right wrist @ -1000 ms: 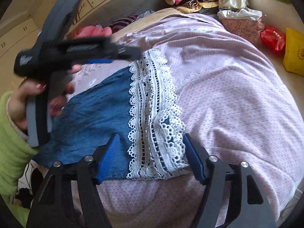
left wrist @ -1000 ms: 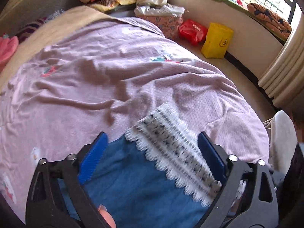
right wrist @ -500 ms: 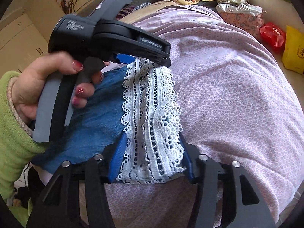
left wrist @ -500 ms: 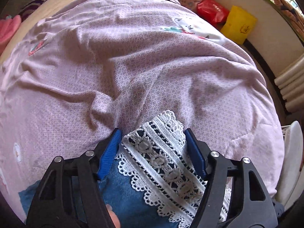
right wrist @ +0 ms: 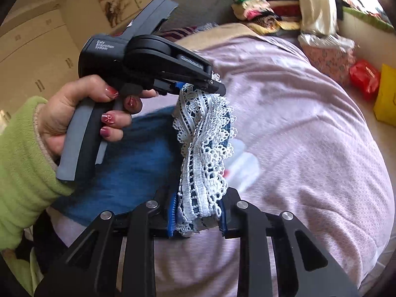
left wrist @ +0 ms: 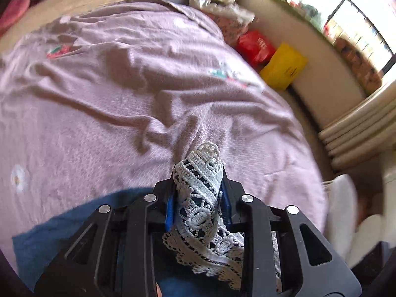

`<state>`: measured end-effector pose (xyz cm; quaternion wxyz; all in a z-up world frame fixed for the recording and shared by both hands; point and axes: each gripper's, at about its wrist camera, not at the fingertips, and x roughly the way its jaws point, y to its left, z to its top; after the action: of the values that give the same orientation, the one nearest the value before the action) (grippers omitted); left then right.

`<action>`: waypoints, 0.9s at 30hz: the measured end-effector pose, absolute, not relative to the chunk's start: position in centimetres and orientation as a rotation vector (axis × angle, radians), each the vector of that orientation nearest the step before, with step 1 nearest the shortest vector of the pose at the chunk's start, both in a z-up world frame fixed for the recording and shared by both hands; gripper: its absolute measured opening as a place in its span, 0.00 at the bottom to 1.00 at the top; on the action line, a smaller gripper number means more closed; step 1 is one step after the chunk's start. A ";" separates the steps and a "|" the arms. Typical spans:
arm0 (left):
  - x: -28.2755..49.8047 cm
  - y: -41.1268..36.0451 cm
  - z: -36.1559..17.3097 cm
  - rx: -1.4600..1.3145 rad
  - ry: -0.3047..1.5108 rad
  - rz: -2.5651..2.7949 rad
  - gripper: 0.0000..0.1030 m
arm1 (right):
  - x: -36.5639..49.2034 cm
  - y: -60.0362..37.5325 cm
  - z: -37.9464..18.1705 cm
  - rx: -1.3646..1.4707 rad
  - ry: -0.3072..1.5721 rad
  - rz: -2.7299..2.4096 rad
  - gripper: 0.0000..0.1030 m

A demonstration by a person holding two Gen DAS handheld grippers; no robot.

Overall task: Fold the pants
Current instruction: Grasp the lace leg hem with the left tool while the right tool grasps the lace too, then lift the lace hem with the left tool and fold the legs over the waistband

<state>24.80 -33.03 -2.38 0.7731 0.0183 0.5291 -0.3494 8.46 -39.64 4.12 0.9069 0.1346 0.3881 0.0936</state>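
The pants are blue denim (right wrist: 133,163) with a white lace hem (right wrist: 205,153). They lie on a pink bedspread (right wrist: 309,136). My left gripper (left wrist: 198,185) is shut on the far end of the lace hem (left wrist: 200,198) and holds it bunched and raised. It also shows in the right wrist view (right wrist: 198,84), held by a hand in a green sleeve. My right gripper (right wrist: 198,212) is shut on the near end of the same lace hem. The hem hangs between the two grippers, lifted off the bed.
The pink bedspread (left wrist: 111,111) is wrinkled and spreads ahead. Beyond its far right edge lie a red bag (left wrist: 256,47) and a yellow bag (left wrist: 283,66) against a low wall. Piled clothes (right wrist: 259,12) sit at the head of the bed.
Both grippers have shut on the lace hem, which was lying flat between open jaws. The hem is now bunched and lifted off the bedspread.
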 end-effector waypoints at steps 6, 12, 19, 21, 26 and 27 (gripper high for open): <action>24.5 -24.7 0.5 -0.150 1.078 -0.815 0.20 | 8.1 -33.0 7.1 0.156 0.727 0.340 0.23; 23.6 -17.6 -0.2 -0.216 1.055 -0.741 0.20 | 9.2 -25.9 6.1 0.039 0.770 0.461 0.23; 23.7 -12.1 -3.4 -0.338 1.077 -0.690 0.22 | 10.3 -21.1 3.0 -0.050 0.832 0.476 0.23; 23.6 -11.2 -3.9 -0.377 1.075 -0.692 0.25 | 10.3 -20.2 2.4 -0.065 0.834 0.477 0.24; 23.1 -9.0 -3.7 -0.435 1.050 -0.703 0.37 | 9.7 -17.8 2.0 -0.150 0.809 0.520 0.36; 23.0 -8.7 -3.5 -0.447 1.043 -0.700 0.42 | 9.2 -17.5 1.9 -0.149 0.808 0.536 0.38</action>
<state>22.99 -8.68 -3.54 0.7859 -0.2071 0.4838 -0.3245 9.22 -17.48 1.87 0.8821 -0.0717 0.3880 0.2573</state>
